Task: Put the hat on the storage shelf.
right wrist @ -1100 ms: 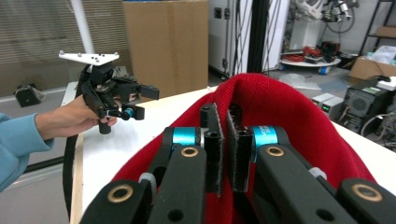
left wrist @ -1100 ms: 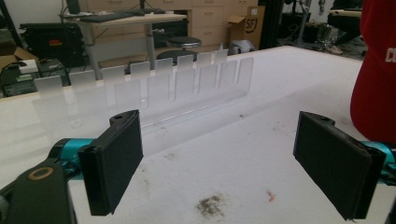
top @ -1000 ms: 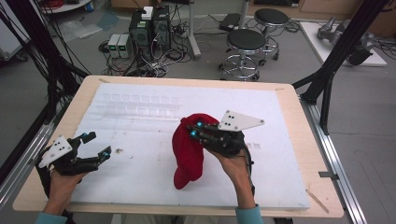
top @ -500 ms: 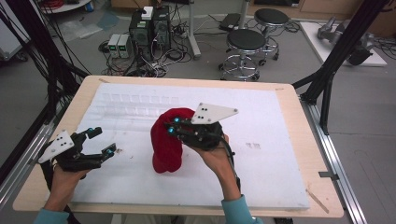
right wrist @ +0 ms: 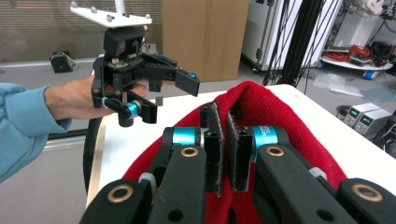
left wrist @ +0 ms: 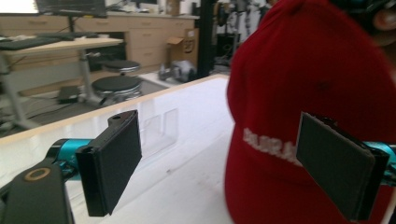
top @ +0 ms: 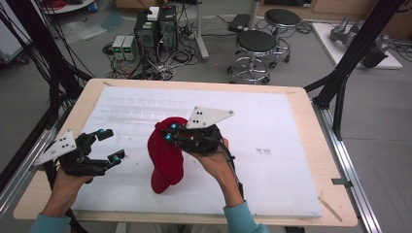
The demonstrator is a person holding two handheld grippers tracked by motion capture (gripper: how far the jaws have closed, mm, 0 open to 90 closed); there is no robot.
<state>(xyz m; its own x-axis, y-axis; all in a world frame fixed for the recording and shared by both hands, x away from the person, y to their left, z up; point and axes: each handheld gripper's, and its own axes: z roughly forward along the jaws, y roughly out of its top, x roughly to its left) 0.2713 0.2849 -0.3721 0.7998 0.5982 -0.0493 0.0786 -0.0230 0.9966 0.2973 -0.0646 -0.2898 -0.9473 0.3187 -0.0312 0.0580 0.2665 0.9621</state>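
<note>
One red fabric baseball cap with white lettering (top: pixel 167 155) is the single item in play, hanging from the right tool (top: pixel 170 132) above the white-covered wooden tabletop (top: pixel 272 160), its lower edge touching or just off the surface near the middle. The right tool's jaws are pressed together on a fold of the cap's crown, as the right gripper view shows. The left tool (top: pixel 111 144), one of two tools in all, hovers just beside the cap with its jaws spread wide and nothing between them, the cap's front panel facing it. I judge the lift done and the second grasp not yet made; the handover or straightening is left.
</note>
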